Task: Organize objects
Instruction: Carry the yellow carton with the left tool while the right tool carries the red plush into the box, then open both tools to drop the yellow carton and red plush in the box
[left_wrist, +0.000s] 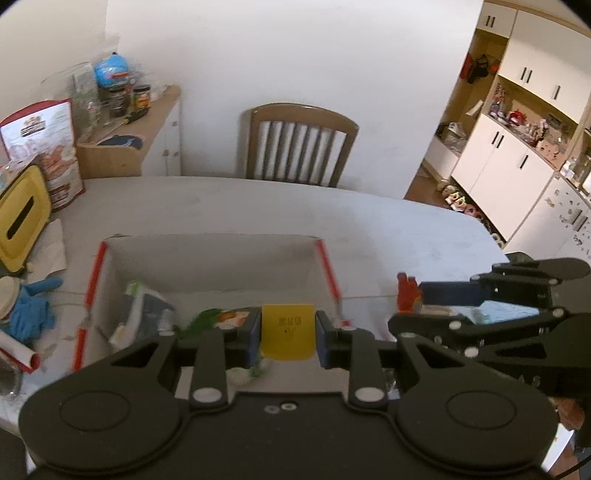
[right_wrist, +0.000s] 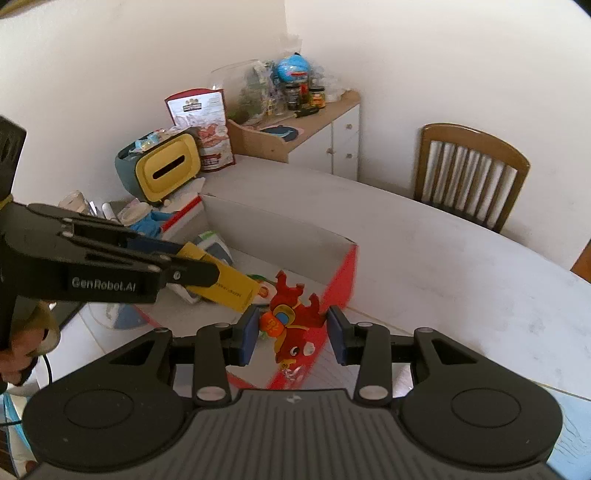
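My left gripper (left_wrist: 288, 328) is shut on a flat yellow packet (left_wrist: 287, 334) and holds it over the near side of an open cardboard box (left_wrist: 207, 266) with red-taped edges. In the right wrist view the same packet (right_wrist: 225, 286) sticks out from the left gripper (right_wrist: 236, 295) above the box (right_wrist: 277, 229). My right gripper (right_wrist: 291, 332) is shut on a red toy figure (right_wrist: 295, 321) with an orange and blue patch, held over the box's right corner. From the left wrist view the right gripper (left_wrist: 408, 299) and the toy (left_wrist: 406, 291) hang just right of the box.
Inside the box lie a white-green packet (left_wrist: 144, 314) and a green-orange packet (left_wrist: 221, 317). A yellow tissue box (left_wrist: 22, 218), blue gloves (left_wrist: 29, 314) and clutter sit left of the box. A wooden chair (left_wrist: 299, 147) stands behind the table, and a low cabinet (left_wrist: 136, 144) stands at the back left.
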